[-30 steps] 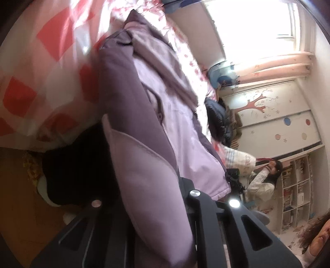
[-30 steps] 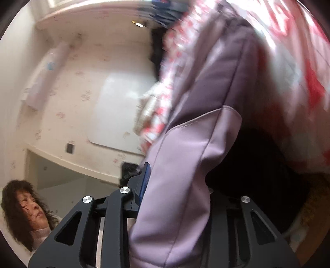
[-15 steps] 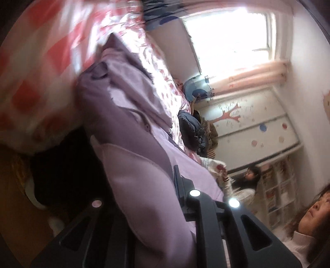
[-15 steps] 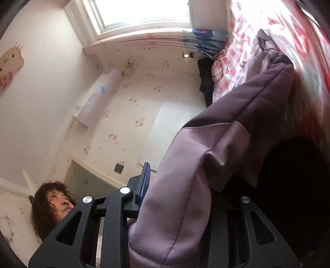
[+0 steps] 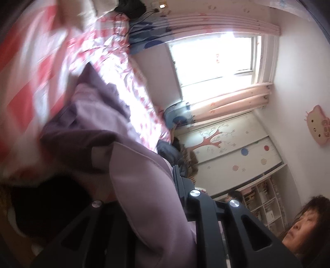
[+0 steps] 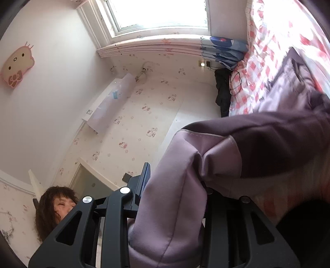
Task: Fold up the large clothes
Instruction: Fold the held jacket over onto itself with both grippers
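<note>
No writing, number or brand name can be read in either view. The books on the white cubby bookshelf (image 5: 266,198) are too small and blurred for their spines to be made out. The nearest thing to a sign is the pink cat-face wall plaque with a bow (image 6: 17,68), on the wall left of the bright window (image 6: 158,14), and the same cat figure repeated as a small print on the pale wallpaper (image 6: 144,115); neither carries letters.

my left black two-finger gripper (image 5: 148,195) | clamped on padded lilac-and-purple jacket (image 5: 144,185) | jacket trails onto red-and-white checked bedspread (image 5: 37,78)
</note>
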`<state>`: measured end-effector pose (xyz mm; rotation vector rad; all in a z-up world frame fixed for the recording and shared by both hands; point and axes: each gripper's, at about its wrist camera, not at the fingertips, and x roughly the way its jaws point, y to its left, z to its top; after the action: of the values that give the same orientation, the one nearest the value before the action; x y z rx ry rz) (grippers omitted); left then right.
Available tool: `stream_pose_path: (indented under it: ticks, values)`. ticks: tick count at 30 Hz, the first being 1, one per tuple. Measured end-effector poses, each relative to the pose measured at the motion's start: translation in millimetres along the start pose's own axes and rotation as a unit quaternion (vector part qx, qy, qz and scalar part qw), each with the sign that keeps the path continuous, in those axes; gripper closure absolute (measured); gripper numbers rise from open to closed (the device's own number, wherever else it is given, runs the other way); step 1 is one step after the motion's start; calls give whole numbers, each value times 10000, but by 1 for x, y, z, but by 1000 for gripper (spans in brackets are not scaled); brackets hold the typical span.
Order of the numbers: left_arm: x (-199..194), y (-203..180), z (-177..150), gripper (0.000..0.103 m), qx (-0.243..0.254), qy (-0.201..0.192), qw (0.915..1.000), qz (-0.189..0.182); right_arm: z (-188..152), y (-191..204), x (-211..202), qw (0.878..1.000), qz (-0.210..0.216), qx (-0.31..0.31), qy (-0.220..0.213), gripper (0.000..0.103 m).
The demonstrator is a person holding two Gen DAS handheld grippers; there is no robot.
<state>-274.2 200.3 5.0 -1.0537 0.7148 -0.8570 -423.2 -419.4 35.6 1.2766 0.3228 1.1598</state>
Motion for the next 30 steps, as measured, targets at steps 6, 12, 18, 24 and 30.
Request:
stream_pose_path:
  ticks: [6,12,18,24,30]
  values:
    - [34,-9,54,88,89,-196,9997,-141,58,-4,29,9999,-49,-92,-76,72]
    - [61,2,96,88,47,-292,9994,-159,109,-17,58,9993,-304,-67,-228,71]
    - [80,9,130,88,8,-356,9993,-79,148,-33,83,9988,-430,-105,-191,71]
    - [107,22,165,88,-115,-440,9990,52,191,-61,107,9974,-678,-49,-228,71]
    - [141,45,196,88,-363,-576,9971,332,221,-108,116,9934,-1045,245,-400,71]
